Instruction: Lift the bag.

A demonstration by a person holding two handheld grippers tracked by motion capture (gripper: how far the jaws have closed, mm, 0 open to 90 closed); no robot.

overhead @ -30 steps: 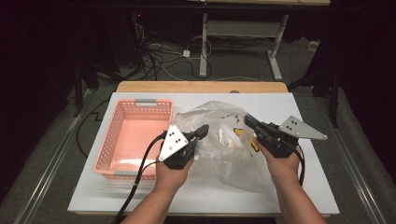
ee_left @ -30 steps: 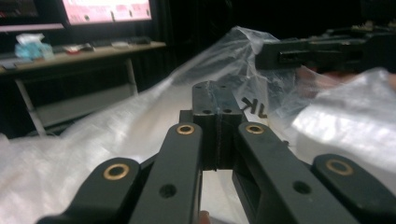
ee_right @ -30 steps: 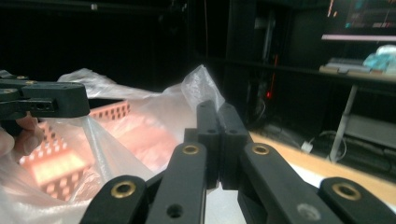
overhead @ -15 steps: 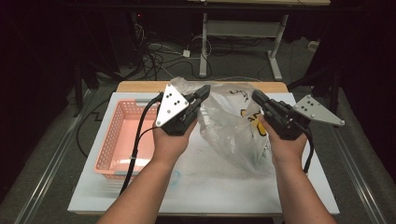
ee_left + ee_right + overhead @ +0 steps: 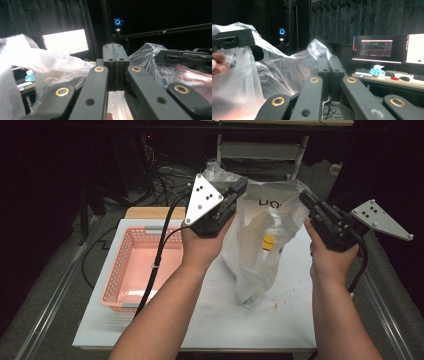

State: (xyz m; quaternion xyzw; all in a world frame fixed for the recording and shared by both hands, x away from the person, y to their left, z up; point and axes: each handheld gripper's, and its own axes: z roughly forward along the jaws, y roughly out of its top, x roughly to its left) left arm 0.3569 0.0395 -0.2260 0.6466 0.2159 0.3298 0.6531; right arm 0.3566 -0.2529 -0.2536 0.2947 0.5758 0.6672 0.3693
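Observation:
A clear plastic bag (image 5: 260, 245) with dark print hangs upright over the white table (image 5: 210, 320), its bottom resting on the surface. A small yellow item (image 5: 269, 242) shows inside it. My left gripper (image 5: 242, 182) is shut on the bag's upper left rim, and my right gripper (image 5: 302, 195) is shut on the upper right rim. In the left gripper view the jaws of the left gripper (image 5: 115, 50) press together with bag film (image 5: 62, 67) on both sides. In the right gripper view the right gripper (image 5: 328, 60) pinches the bag (image 5: 279, 67).
A pink plastic basket (image 5: 131, 270) sits on the table's left part, apparently empty. Small red specks lie on the table near the bag's bottom. Beyond the table stand a desk frame and cables; monitors (image 5: 377, 48) glow on a far desk.
Both grippers have risen and moved away from me, lifting the bag from lying flat on the table to hanging upright. The bag's mouth is now stretched between them.

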